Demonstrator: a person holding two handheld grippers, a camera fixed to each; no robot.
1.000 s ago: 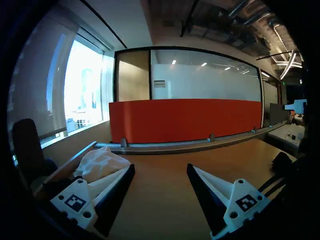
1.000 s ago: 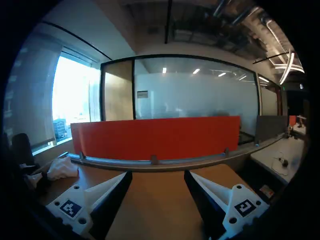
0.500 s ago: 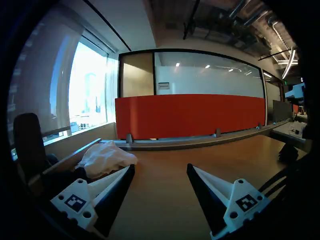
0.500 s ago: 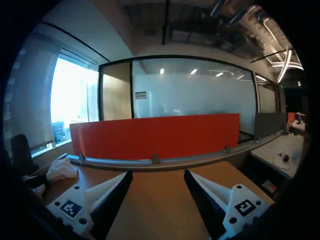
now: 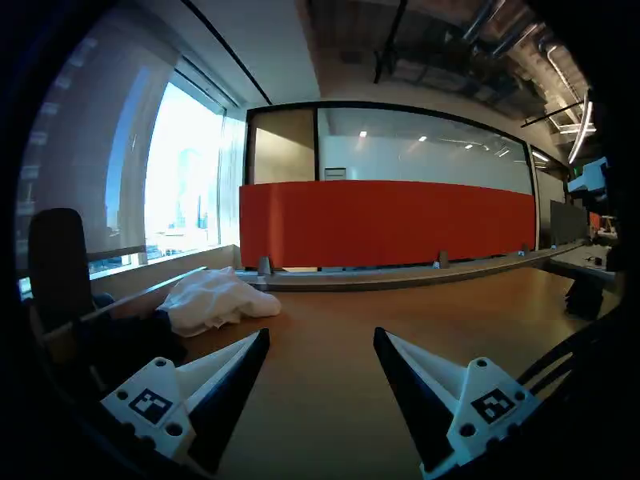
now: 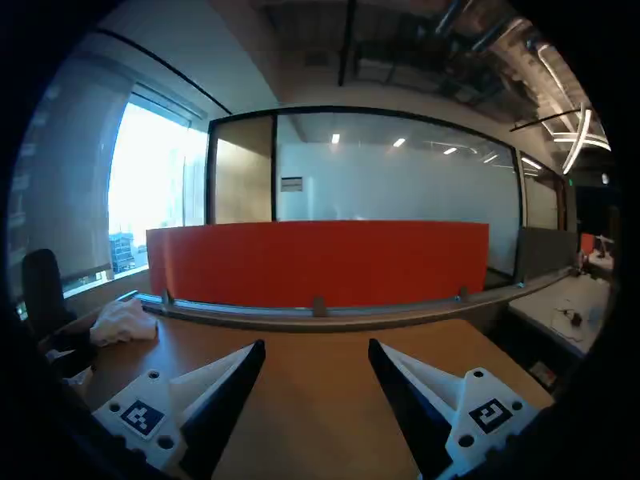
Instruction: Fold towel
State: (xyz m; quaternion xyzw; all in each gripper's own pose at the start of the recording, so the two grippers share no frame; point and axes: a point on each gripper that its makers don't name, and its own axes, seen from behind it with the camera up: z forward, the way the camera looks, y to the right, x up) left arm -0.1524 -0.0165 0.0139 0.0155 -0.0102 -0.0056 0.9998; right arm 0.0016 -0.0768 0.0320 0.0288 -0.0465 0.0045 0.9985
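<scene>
- Towel (image 5: 218, 298) is a white crumpled heap, not folded at all. It's lying on the wooden table (image 5: 336, 376) toward the far left corner, over by the window (image 5: 184, 200).
- In the right gripper view the towel (image 6: 122, 322) sits way off to the left, well apart from that gripper's fingers.
- Left gripper (image 5: 320, 334): fingers spread wide with nothing between them, just bare table. The towel is ahead and to the left of its left finger, not touching it.
- Right gripper (image 6: 316, 344): same deal, fingers apart and gripping nothing, hovering over the table.
- An orange divider panel (image 5: 384, 222) runs along the table's far edge, with a frosted glass wall (image 5: 424, 156) behind it.
- There's a dark chair back (image 5: 58, 268) at the left edge, near the window.
</scene>
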